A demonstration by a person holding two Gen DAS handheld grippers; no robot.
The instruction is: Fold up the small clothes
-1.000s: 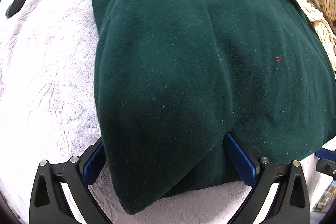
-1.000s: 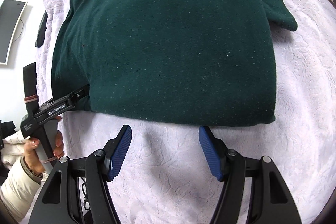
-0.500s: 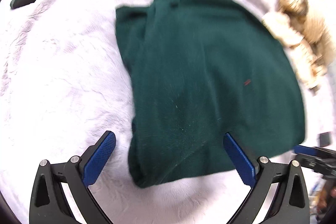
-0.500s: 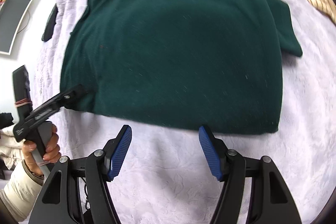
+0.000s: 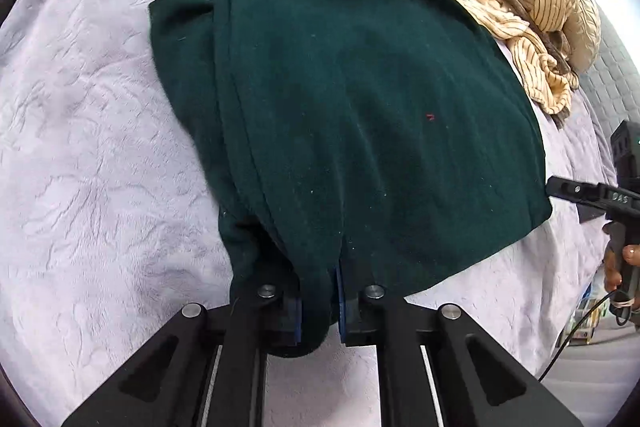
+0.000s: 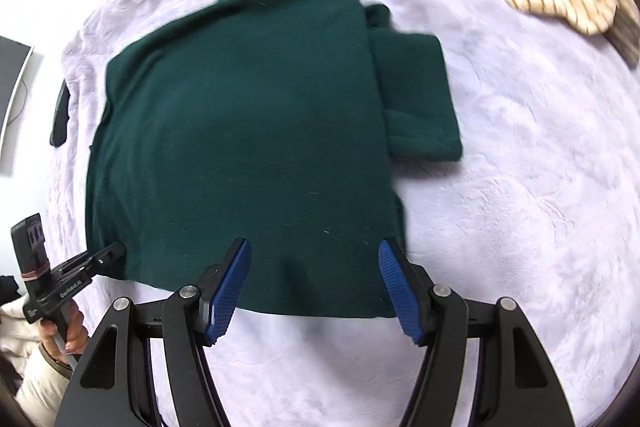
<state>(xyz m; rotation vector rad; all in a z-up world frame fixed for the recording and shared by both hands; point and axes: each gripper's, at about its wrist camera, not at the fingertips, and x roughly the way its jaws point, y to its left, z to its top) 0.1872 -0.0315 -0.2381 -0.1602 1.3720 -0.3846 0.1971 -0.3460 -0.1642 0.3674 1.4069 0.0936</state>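
Your left gripper [image 5: 318,301] is clamped on the near corner of the green garment [image 5: 360,99]; your right gripper [image 6: 314,287] is closing astride the near hem, not yet pinching; the garment lies on the blanket [image 6: 520,187]; grip fully, then lift both corners together, evenly.

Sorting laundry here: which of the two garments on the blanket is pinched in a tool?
The dark green fleece garment, its near corner clamped in the left tool. The cream striped garment lies crumpled and untouched at the far edge.
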